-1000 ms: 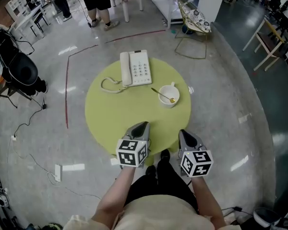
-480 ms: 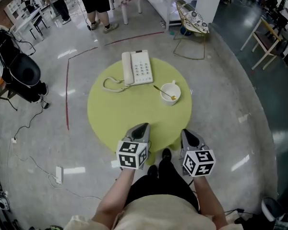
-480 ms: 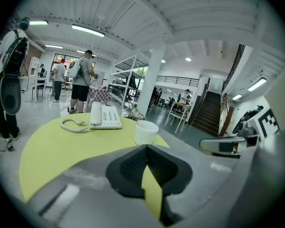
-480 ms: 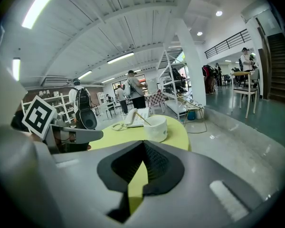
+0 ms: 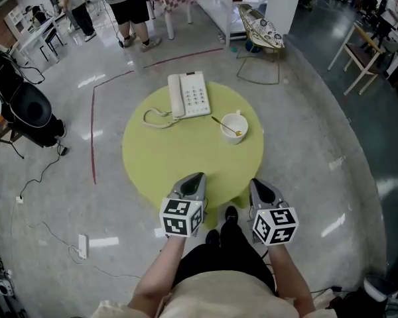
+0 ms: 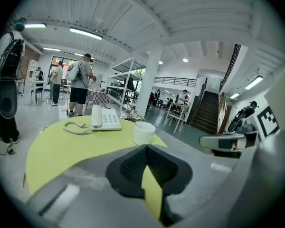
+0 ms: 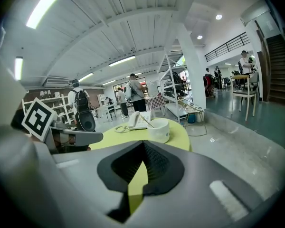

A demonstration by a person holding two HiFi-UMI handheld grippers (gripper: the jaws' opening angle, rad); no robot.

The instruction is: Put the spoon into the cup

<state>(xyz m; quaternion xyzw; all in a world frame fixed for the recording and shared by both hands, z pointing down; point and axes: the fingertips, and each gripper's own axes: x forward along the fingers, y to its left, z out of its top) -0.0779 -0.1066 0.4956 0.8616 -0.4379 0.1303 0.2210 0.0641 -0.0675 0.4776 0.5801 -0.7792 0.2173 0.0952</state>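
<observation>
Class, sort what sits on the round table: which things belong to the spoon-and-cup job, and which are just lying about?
Job: white cup; spoon, already resting in it.
Lying about: white telephone; its coiled cord.

A round, yellow-green table point(image 5: 166, 167) is set on a glossy grey floor point(image 5: 312, 144). A white telephone point(image 5: 190, 95) is placed near the table's far edge, and its coiled cord point(image 5: 156, 119) is laid in a loop toward the left edge. A white cup point(image 5: 232, 138) is stood upright toward the right edge, near the telephone but apart from it.
</observation>
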